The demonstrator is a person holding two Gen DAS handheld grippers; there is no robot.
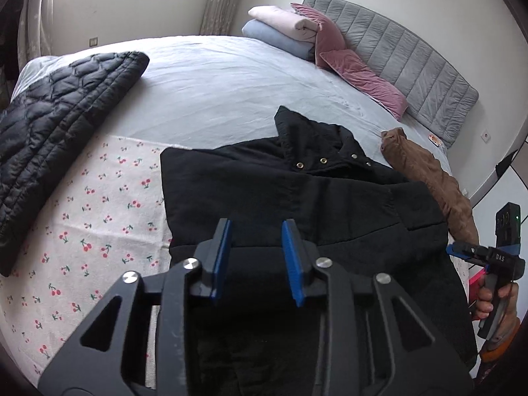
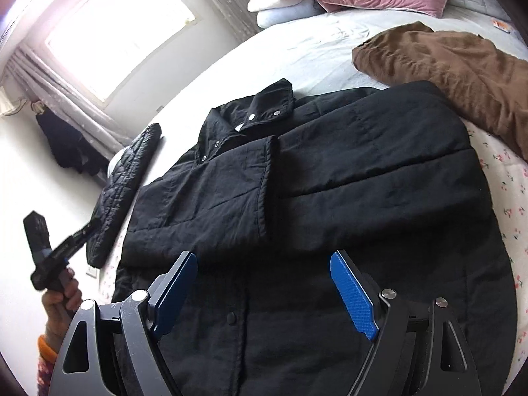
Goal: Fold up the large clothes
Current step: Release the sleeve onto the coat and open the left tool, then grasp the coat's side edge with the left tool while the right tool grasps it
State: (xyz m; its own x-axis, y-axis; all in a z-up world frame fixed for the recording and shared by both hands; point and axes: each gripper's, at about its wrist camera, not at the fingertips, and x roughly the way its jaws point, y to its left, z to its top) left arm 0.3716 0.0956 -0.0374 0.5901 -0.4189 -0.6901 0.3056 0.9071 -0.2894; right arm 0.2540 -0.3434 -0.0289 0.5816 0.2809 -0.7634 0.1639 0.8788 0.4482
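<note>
A coat [image 2: 330, 178] was spread flat on the bed [image 1: 214, 82], with its collar [image 2: 254, 112] turned toward the far side. A quilted jacket [image 1: 56, 132] was laid on the bed to the coat's left, apart from it. Crumpled trousers [image 2: 462, 66] were found on its right, just beside its sleeve. Pillows [image 1: 356, 72] and folded blankets [image 1: 283, 29] were piled against the headboard [image 1: 412, 62], well behind the coat. A flowered sheet [image 1: 99, 204] was spread under the coat.

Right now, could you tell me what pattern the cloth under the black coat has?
White cloth with small red cherries, clearest in the left wrist view.
</note>
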